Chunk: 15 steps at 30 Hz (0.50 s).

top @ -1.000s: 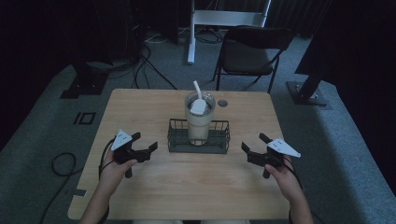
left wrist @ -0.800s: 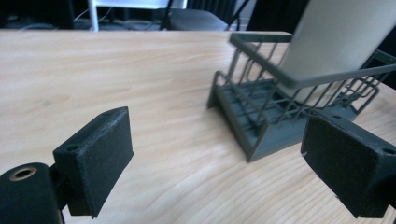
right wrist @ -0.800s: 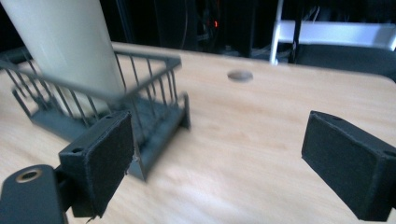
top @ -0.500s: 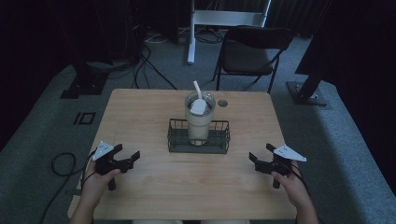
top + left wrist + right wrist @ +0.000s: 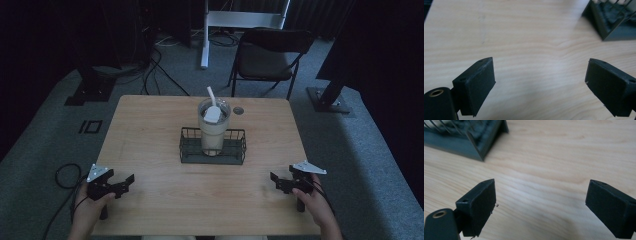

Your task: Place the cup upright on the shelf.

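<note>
A black wire basket (image 5: 213,148) stands mid-table and holds a clear tumbler (image 5: 212,131) with a pale drink, a lid and a white straw (image 5: 212,95). My left gripper (image 5: 129,180) rests low at the table's front left, jaws wide apart with nothing between them; its own view shows bare wood and the basket's corner (image 5: 610,22) at the upper right. My right gripper (image 5: 274,179) sits at the front right, also open and empty, with the basket's corner (image 5: 471,140) at the upper left of its view.
The wooden table (image 5: 150,125) has a small dark round spot (image 5: 238,110) behind the tumbler. A folding chair (image 5: 270,57) stands beyond the far edge. Cables (image 5: 65,175) trail on the grey carpet at the left.
Both hands have drawn back from beside the basket toward the table's front edge and outward to the corners. The jaws stay open. Basket and tumbler have not moved.
</note>
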### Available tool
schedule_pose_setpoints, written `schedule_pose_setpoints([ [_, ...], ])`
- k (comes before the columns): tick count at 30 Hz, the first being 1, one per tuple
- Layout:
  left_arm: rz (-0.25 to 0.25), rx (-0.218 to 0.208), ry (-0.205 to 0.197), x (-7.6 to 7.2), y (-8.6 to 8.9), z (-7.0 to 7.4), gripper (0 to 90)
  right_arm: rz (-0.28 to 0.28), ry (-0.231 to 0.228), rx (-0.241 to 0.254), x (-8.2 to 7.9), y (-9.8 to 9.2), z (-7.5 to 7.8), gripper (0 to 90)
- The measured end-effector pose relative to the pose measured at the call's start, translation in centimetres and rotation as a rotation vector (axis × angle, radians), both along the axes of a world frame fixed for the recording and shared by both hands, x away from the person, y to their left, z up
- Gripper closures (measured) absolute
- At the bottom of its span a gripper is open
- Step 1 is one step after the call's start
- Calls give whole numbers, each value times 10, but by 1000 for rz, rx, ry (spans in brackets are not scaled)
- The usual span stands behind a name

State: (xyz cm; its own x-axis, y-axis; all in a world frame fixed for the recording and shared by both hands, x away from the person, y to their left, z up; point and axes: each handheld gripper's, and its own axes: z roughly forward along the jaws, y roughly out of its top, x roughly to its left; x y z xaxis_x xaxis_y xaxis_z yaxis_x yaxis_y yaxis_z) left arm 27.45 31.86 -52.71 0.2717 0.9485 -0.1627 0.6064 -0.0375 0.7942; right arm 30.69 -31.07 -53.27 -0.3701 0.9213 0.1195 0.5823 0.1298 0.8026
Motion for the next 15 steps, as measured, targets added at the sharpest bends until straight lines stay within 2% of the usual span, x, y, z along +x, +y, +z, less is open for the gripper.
schedule_pose_setpoints([
  [4,22,3,56,-2,4,-8,96,-34,42,-11,0,-2,-6,94],
  [6,25,5,88,-4,6,-13,96,-56,48,-12,0,-3,-8,94],
  [10,50,28,101,-5,6,-17,96,-66,59,-64,1,-4,-13,94],
  [15,61,72,105,-4,4,-17,96,-72,79,-70,2,-4,-16,93],
])
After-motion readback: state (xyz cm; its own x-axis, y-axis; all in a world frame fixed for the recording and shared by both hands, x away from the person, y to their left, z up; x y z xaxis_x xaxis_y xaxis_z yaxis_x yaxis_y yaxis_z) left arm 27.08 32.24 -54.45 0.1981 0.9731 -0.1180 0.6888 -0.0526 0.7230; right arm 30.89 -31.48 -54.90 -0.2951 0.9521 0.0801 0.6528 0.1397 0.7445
